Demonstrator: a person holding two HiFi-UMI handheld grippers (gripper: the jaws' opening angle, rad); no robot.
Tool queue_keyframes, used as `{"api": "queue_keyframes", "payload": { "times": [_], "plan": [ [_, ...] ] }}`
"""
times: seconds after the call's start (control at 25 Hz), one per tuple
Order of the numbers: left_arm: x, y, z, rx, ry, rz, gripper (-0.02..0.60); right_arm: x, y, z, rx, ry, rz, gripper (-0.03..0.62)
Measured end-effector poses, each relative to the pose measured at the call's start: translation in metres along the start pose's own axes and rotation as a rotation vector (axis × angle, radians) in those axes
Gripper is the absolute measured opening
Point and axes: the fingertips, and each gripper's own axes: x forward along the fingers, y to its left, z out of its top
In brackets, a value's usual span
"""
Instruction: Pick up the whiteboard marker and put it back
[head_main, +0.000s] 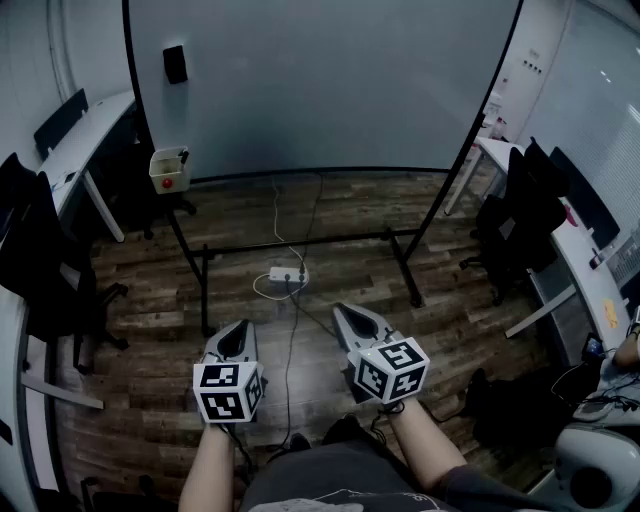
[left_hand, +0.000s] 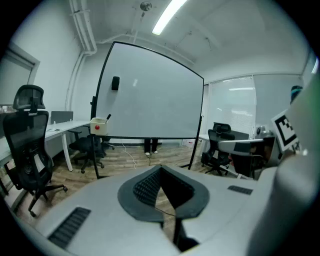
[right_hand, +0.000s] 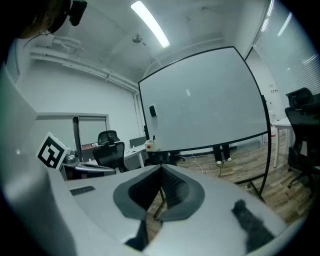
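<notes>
Head view: left tongs (head_main: 235, 332) and right tongs (head_main: 346, 314) are pinched together, empty — the marker (head_main: 184, 155) apparently sits in the box (head_main: 158, 172) by the whiteboard (head_main: 320, 90), well apart — pickup not begun

I see the whiteboard marker (head_main: 185, 154) as a thin dark stick standing tilted in a small cream holder box (head_main: 160, 174) with a red dot on its front. The box is fixed at the whiteboard's (head_main: 330, 90) lower left corner, and only the marker's upper end shows.
</notes>
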Motion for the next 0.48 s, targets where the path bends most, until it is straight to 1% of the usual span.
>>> {"api": "queue_keyframes", "payload": {
  "times": [0.24, 0.4, 0.48],
  "plan": [
    [-0.006, 0.008, 0.005, -0.010, -0.020, -0.002, 0.012, 0.003, 0.007, 0.002, -0.012, -0.005, 0.002, 0.021],
    [-0.014, 0.009, 0.006, -0.028, -0.033, -0.015, 0.012, 0.003, 0.006, -0.001, -0.017, 0.001, -0.048, 0.021],
    [-0.016, 0.011, 0.008, -0.044, -0.041, -0.017, 0.012, 0.002, 0.006, 0.000, -0.031, -0.012, -0.058, 0.023]
  ]
}}
